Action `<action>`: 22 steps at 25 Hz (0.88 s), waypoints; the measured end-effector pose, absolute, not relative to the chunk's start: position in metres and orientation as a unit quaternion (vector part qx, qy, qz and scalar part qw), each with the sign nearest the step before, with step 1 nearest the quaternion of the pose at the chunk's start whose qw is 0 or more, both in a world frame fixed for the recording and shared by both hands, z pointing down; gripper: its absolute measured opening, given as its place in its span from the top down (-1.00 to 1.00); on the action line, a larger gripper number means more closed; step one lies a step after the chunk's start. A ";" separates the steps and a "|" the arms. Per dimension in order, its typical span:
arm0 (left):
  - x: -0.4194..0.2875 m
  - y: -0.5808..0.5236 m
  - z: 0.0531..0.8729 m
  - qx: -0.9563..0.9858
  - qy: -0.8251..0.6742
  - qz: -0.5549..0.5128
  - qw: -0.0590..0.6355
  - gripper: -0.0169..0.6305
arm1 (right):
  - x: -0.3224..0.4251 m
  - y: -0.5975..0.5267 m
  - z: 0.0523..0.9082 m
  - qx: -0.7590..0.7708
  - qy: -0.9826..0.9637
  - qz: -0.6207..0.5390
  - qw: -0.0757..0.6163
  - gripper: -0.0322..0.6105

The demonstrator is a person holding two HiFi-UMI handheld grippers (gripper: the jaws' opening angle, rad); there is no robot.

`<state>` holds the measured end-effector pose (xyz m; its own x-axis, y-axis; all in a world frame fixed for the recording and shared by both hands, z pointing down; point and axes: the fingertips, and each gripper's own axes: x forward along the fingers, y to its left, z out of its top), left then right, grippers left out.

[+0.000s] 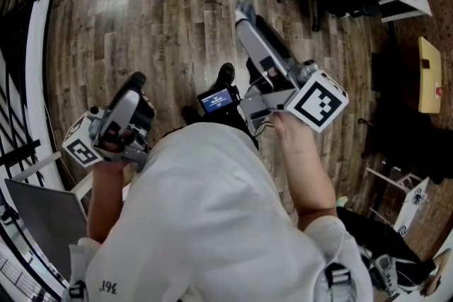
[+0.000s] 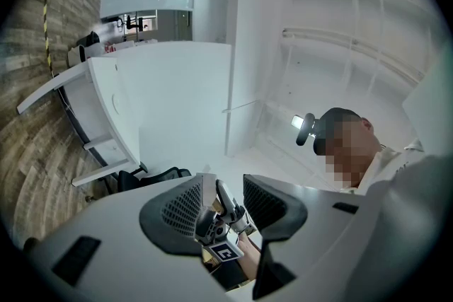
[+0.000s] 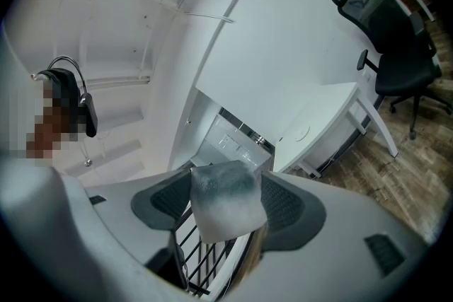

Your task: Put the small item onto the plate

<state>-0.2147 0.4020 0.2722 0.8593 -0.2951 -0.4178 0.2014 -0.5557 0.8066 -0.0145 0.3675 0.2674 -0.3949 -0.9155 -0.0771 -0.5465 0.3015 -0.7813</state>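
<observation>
Grip: right claw (image 3: 225, 208) clamped on the small item (image 3: 221, 187), a pale grey-white square block that spans pad to pad, held in the air over the wood floor (image 1: 177, 25). Left claw (image 2: 223, 184) has its jaws apart with nothing between them and looks across at the right one. No plate in any view, so I cannot tell which way it lies from the item. Judgement: the right hand places once the plate is found.

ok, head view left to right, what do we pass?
Grey left gripper → small black device with lit screen → grey right gripper, pale square pad in its jaws → flat yellow board.
</observation>
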 end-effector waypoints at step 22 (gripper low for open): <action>-0.199 0.386 0.293 0.833 -0.027 -0.234 0.501 0.45 | -0.011 0.351 0.280 -0.485 0.756 -0.356 0.257 -0.04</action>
